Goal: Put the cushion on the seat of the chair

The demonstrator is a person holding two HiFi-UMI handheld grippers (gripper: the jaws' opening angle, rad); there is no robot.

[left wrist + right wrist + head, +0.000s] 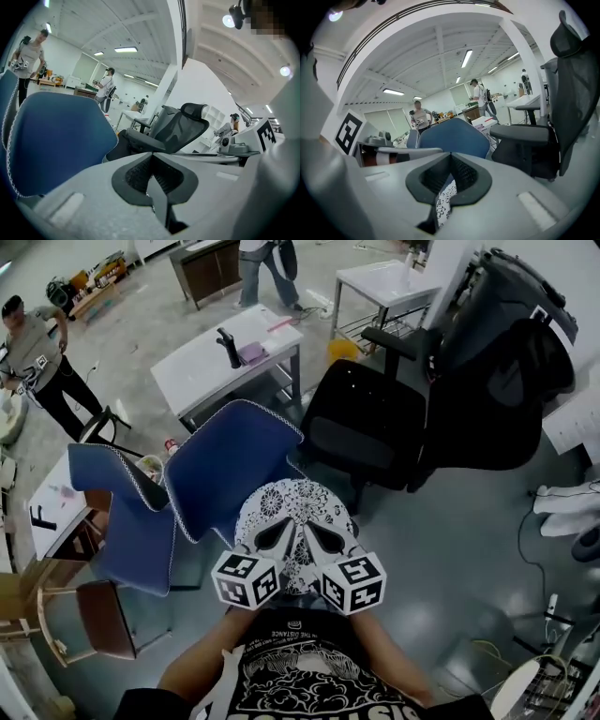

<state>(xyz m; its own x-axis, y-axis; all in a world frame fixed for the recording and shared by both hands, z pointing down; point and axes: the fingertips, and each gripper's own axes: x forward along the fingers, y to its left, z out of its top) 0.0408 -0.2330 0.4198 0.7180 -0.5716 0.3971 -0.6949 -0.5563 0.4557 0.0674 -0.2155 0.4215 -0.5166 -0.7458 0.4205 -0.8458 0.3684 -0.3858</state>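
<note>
Two chairs stand before the person. A black office chair [366, 427] is at one o'clock from the cushion, and a blue upholstered chair [225, 465] with white-stitched edges is at ten o'clock, just beside it. The round cushion [295, 507], patterned black and white, is held up in front of both chairs and lies on neither seat. The left gripper [275, 535] at its seven o'clock rim and the right gripper [321, 535] at five o'clock are each clamped on its fabric.

A white table [202, 371] is being shown well beyond the fingers [272, 538], a person [33, 348] being pictured far to their left, a wooden stool [101, 620] nearer left.
</note>
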